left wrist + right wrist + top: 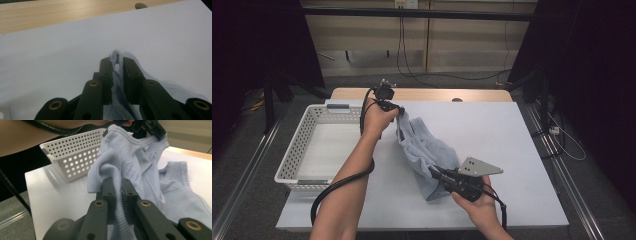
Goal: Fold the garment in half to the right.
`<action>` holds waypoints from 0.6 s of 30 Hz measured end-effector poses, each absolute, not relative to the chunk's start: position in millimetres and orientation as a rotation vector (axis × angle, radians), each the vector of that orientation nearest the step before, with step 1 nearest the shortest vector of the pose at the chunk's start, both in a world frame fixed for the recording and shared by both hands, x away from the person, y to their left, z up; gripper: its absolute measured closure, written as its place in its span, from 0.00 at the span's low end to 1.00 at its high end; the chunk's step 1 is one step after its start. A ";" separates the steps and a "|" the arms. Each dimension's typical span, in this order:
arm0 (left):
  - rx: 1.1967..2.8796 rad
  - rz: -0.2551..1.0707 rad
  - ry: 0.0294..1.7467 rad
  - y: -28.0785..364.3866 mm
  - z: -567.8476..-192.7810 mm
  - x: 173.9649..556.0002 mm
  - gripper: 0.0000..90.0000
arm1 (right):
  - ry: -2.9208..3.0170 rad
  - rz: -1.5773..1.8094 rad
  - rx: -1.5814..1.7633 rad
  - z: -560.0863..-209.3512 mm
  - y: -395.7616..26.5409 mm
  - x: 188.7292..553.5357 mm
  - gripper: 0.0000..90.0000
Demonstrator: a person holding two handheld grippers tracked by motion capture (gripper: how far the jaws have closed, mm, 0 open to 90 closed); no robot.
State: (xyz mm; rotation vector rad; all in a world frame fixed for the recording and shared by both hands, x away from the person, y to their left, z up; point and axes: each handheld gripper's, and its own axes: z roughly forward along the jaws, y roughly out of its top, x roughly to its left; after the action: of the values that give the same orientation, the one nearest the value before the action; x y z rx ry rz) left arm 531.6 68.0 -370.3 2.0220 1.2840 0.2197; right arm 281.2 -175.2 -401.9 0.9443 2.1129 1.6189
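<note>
Light blue knit garment (424,150) held off the table (492,135) between both tongs, centre of the white sheet, just right of the white basket (307,145).

Left tongs (399,112): narrow, ribbed hem pinched between the pads at the far end of the cloth. Right tongs (437,172): narrow, clamped on a ribbed edge at the near end.

Step in hand, as judged: stretching the garment out between two grips, likely before laying it flat or folding it. To do it well: keep both pinches on the ribbed edge, pull apart evenly until the slack goes, avoid twisting, and lower both ends together.

Long axis runs from far-left to near-right, far end higher; the middle sags and bunches, touching the table.
</note>
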 end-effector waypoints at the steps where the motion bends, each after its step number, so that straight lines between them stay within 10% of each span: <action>1: 2.016 0.218 1.284 67.6 -370.3 531.5 0.86 | 2.105 1.621 0.945 -401.7 -176.3 281.1 0.94; 18: 2.007 0.251 1.210 67.3 -365.8 528.2 0.59 | 2.013 1.530 1.111 -416.0 -212.3 281.4 0.94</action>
State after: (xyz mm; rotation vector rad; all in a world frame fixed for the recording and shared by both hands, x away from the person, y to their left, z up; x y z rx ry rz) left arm 528.2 67.3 -365.8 2.0071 1.2104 0.2509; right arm 281.4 -212.3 -416.0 1.1114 2.0129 1.5296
